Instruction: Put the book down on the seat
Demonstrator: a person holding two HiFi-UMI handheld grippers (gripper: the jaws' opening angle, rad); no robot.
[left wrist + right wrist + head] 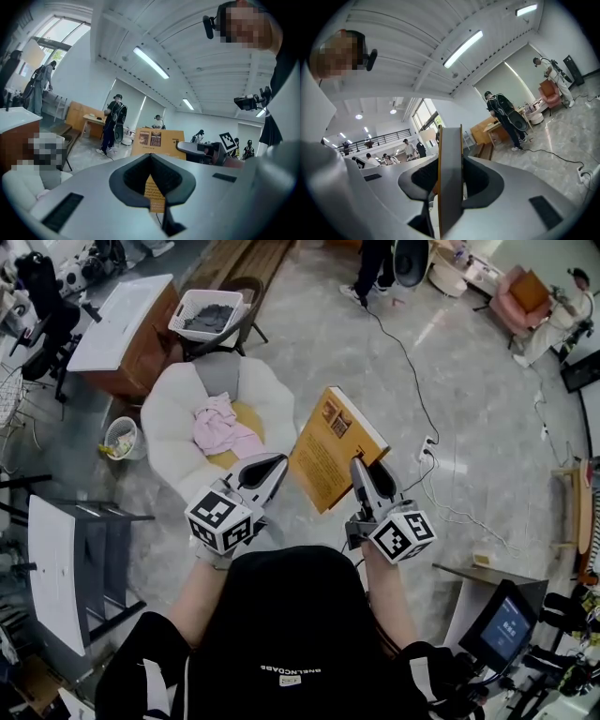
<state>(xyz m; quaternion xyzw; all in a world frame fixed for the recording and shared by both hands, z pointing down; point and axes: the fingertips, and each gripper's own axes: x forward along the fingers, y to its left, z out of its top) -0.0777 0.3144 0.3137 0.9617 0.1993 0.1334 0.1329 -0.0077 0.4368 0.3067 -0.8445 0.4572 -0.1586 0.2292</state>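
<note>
Hidden: the near corner of the book (330, 442) is behind the right gripper (362, 471).
Bin (122, 421): on the floor left of the seat, with yellow-green bits inside.
Basket (183, 317): far away on a chair; the dark stuff in it is hard to make out.
Seat (173, 418): white and round, with a pink cloth (220, 432) in it.
Right gripper: its fingers squeeze the book's edge and hold it up in the air, right of the seat.
Left gripper (270, 467): its fingers are pressed together with nothing in them, just beside the book.

Pale marbled floor (319, 352) carries a white-topped wooden desk (127, 324) at upper left and a pink armchair (520, 298) at far right; strip lights (151, 62) line the white ceiling (201, 51)
</note>
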